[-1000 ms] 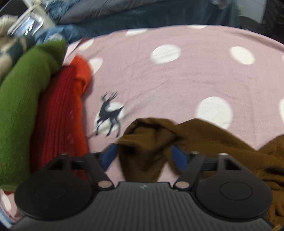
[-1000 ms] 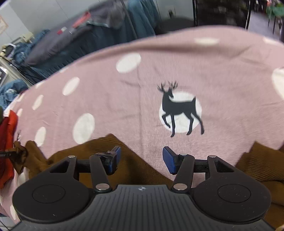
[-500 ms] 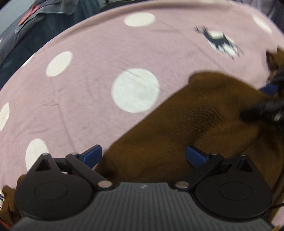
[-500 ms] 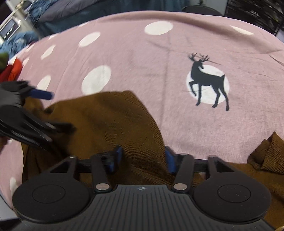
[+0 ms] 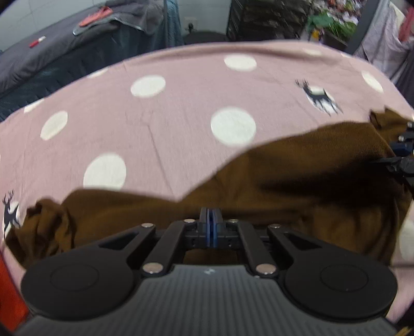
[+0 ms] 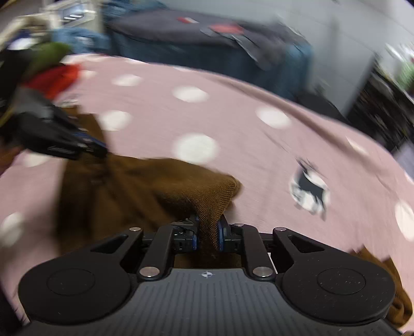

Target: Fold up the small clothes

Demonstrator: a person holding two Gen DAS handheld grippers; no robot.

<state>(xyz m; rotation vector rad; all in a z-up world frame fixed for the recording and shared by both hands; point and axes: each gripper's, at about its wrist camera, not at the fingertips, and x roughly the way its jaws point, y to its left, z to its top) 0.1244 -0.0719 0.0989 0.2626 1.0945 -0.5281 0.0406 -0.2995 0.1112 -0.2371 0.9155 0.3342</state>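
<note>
Both your grippers are clamped now. Your left gripper (image 5: 210,227) has its blue pads pressed tight together at the near edge of the brown garment (image 5: 284,175), and whether any cloth is pinched between them, I cannot tell. Your right gripper (image 6: 208,232) is squeezing a fold of that same brown garment (image 6: 155,186), ribbed knit bunched up between its pads.

The garment is a soft, fine-ribbed knit, stretched in a long band between your two grippers across the pink cloth (image 5: 168,124). Its far edge sags in a shallow curve, and one end crumples into a lump toward the left of the left wrist view.

That pink cloth is matte, printed with white dots and dark deer figures (image 5: 319,97). Beyond the garment in the right wrist view, a red knit (image 6: 55,78) and a green knit (image 6: 50,53) sit piled at the cloth's far left edge, blurred. Behind the cloth, dark grey fabric (image 5: 51,62) drapes over something blue, and a black rack (image 5: 264,18) stands farther right.
</note>
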